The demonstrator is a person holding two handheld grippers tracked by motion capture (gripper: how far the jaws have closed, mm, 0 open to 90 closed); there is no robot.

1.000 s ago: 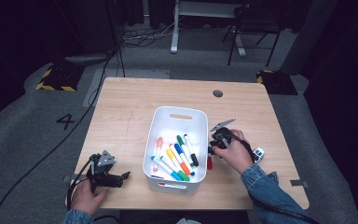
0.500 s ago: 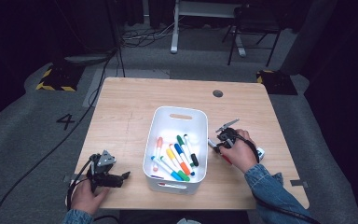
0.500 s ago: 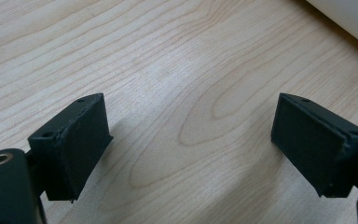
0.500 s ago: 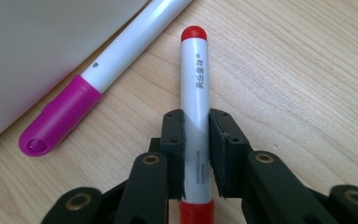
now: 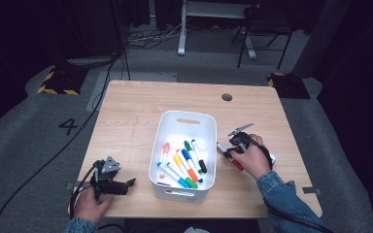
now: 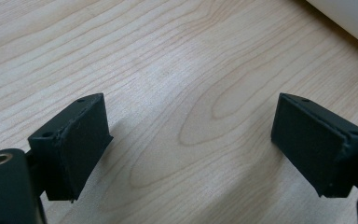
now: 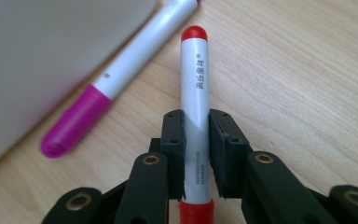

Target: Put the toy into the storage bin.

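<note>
Pale wood tabletop (image 5: 136, 121) carries the work. On it, just right of the white bin (image 5: 187, 121), the red marker (image 7: 195, 112) sits clamped between the right gripper's (image 7: 196, 140) pads, which have just closed on its barrel; its long axis runs along the jaws, cap end pointing away. The bin lies to its left, with a magenta marker (image 7: 88, 105) between them. Far off at the near-left corner, the left gripper (image 6: 191, 140) rests with jaws apart, holding nothing.
</note>
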